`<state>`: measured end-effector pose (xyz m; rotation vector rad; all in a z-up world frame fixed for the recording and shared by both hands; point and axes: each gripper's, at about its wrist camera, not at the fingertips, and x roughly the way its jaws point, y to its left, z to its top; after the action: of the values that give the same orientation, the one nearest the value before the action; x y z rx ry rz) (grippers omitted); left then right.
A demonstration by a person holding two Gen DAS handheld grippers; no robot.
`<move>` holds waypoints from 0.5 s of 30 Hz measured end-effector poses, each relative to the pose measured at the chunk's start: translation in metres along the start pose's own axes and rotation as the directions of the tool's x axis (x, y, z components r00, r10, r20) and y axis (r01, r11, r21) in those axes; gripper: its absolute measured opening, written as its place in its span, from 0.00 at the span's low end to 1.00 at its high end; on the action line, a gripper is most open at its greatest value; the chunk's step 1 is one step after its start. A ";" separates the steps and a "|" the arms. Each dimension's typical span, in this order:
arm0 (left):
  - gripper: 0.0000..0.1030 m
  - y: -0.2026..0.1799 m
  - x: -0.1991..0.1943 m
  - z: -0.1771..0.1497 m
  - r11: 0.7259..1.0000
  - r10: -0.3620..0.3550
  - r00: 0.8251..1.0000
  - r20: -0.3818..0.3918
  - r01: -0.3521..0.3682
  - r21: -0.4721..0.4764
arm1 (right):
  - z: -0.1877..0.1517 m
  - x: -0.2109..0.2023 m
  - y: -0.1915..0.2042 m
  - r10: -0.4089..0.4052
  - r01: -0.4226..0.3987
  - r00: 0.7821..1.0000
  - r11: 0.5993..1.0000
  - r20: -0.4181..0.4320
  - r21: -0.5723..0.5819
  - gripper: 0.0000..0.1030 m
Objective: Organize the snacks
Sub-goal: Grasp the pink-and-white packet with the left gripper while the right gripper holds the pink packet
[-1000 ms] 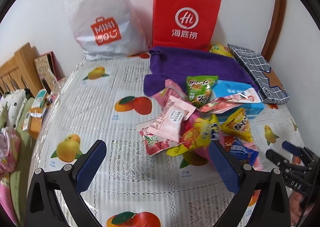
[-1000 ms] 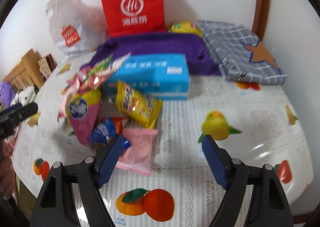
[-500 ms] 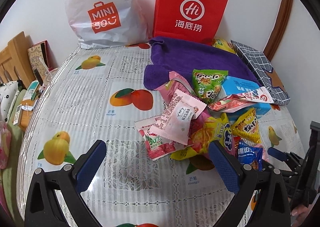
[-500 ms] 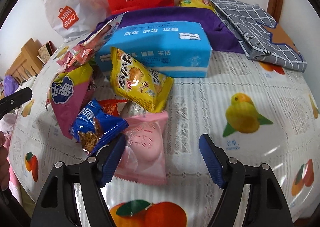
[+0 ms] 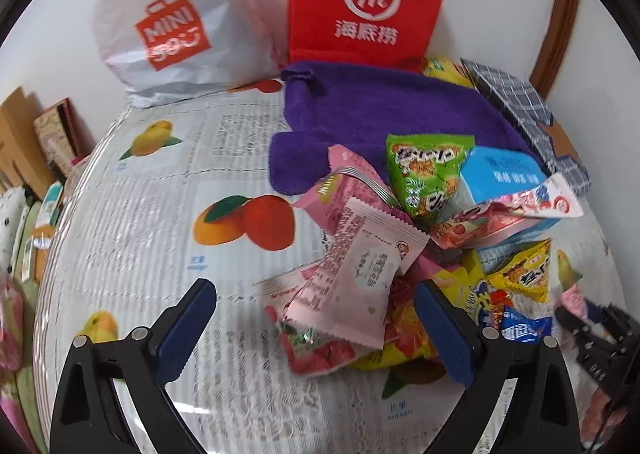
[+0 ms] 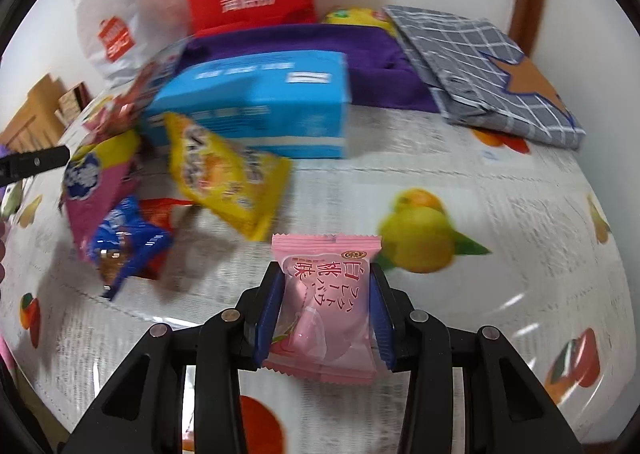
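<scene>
A heap of snack packets lies on the fruit-print table [image 5: 132,214]. My left gripper [image 5: 312,290] hangs wide over its left edge, jaws closing slightly. A pale pink packet [image 5: 360,270] lies between its fingers, untouched by the pads. A green packet [image 5: 424,174] and a blue box [image 5: 504,174] sit behind. In the right wrist view, my right gripper [image 6: 326,270] is closing, its blue pads against both sides of a pink peach packet [image 6: 324,294]. Left of it lie a yellow packet [image 6: 224,178] and a small blue packet [image 6: 124,242].
A white shopping bag [image 5: 172,22] and a red paper bag [image 5: 368,2] stand against the back wall. A purple towel [image 5: 360,110] and a folded checked cloth [image 6: 480,66] lie behind the heap. Wooden furniture [image 5: 20,134] stands off the table's left edge.
My right gripper has sunk onto the pink peach packet and its jaws have drawn in around it. My left gripper has moved down and closer to the heap.
</scene>
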<state>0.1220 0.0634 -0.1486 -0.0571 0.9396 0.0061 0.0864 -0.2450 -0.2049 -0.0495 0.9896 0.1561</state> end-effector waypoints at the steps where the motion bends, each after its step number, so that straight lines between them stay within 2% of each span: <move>1: 0.95 -0.002 0.002 0.001 1.000 0.004 1.000 0.000 -0.004 0.014 | 0.000 0.000 -0.003 -0.004 0.004 1.000 1.000 0.001 0.005 0.40; 3: 0.92 -0.005 0.006 0.003 1.000 0.005 1.000 0.002 -0.005 0.029 | 0.000 0.000 -0.010 -0.002 0.002 1.000 1.000 0.005 0.019 0.40; 5: 0.81 -0.006 0.009 0.004 0.999 -0.012 1.000 -0.004 0.012 0.037 | 0.002 0.001 -0.013 0.002 -0.002 1.000 0.999 0.005 0.035 0.40; 7: 0.75 -0.007 0.012 0.005 0.999 -0.028 1.000 -0.015 0.028 0.040 | 0.004 0.001 -0.015 0.004 -0.004 1.000 0.999 0.004 0.051 0.40; 9: 0.62 -0.008 0.013 0.006 0.997 -0.054 0.998 -0.020 0.055 0.047 | 0.006 0.000 -0.016 0.015 -0.015 1.000 0.998 0.002 0.063 0.40; 11: 0.41 -0.010 0.014 0.007 0.996 -0.072 0.997 -0.027 0.074 0.057 | 0.009 -0.001 -0.015 0.020 -0.020 1.000 0.998 0.005 0.066 0.40; 15: 0.38 -0.014 0.011 0.007 0.993 -0.081 0.997 -0.021 0.082 0.083 | 0.015 -0.005 -0.011 0.019 -0.019 1.000 0.998 0.012 0.057 0.40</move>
<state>0.1345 0.0491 -0.1532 -0.0181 0.9532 -0.1093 0.0977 -0.2544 -0.1930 0.0128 0.9825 0.1455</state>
